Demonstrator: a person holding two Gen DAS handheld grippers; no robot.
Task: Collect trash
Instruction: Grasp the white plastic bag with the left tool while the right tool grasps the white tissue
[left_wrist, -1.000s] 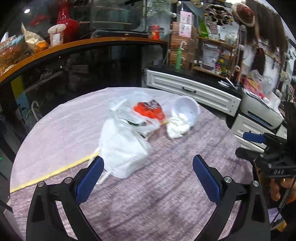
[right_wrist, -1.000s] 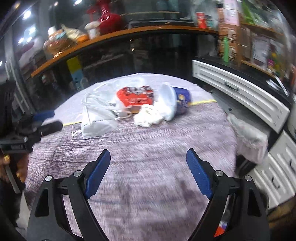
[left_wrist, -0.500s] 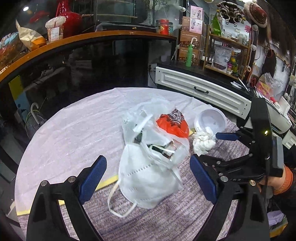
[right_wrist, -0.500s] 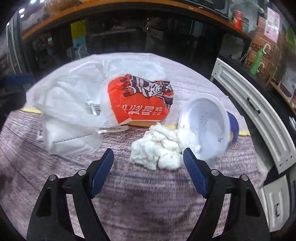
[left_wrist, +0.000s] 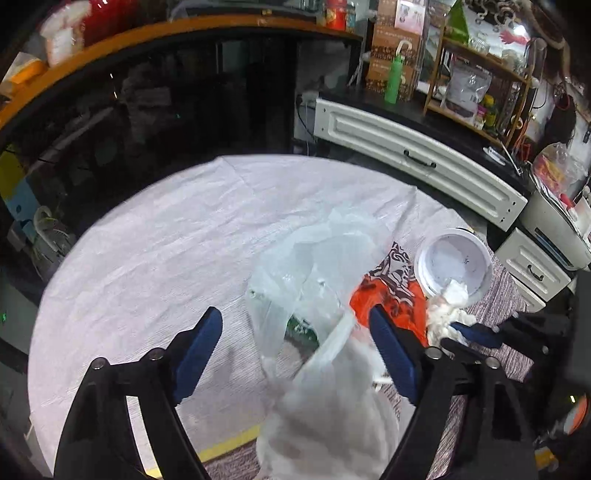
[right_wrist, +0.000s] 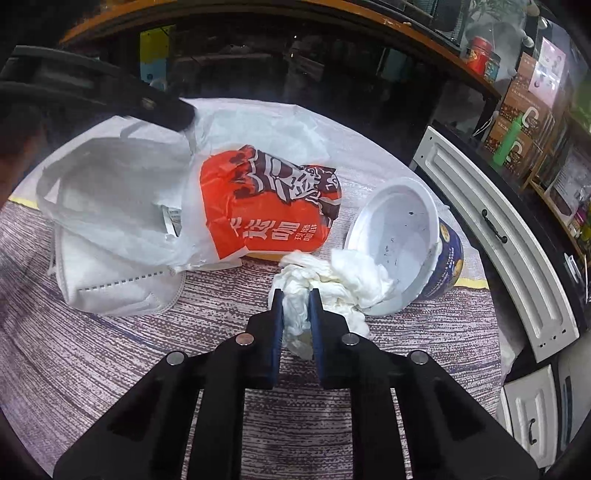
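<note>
A crumpled white tissue (right_wrist: 314, 280) lies on the round table beside a tipped white paper cup (right_wrist: 399, 243). My right gripper (right_wrist: 295, 306) is shut on the tissue's near end; it also shows in the left wrist view (left_wrist: 469, 332). An orange snack wrapper (right_wrist: 266, 206), a clear plastic bag (right_wrist: 122, 195) and a white face mask (right_wrist: 107, 284) lie to the left. My left gripper (left_wrist: 295, 332) is open, its jaws straddling the plastic bag (left_wrist: 314, 266) above the mask (left_wrist: 332, 424). The wrapper (left_wrist: 391, 295) and cup (left_wrist: 454, 266) lie to its right.
The round table (left_wrist: 147, 240) has a white cover at the back and a purple woven cloth (right_wrist: 110, 369) in front. White drawers (left_wrist: 417, 155) and cluttered shelves (left_wrist: 472, 74) stand to the right. A dark counter with an orange edge (left_wrist: 147, 33) runs behind.
My right gripper moved forward and closed on the tissue. My left gripper moved forward over the mask and plastic bag, still open.
</note>
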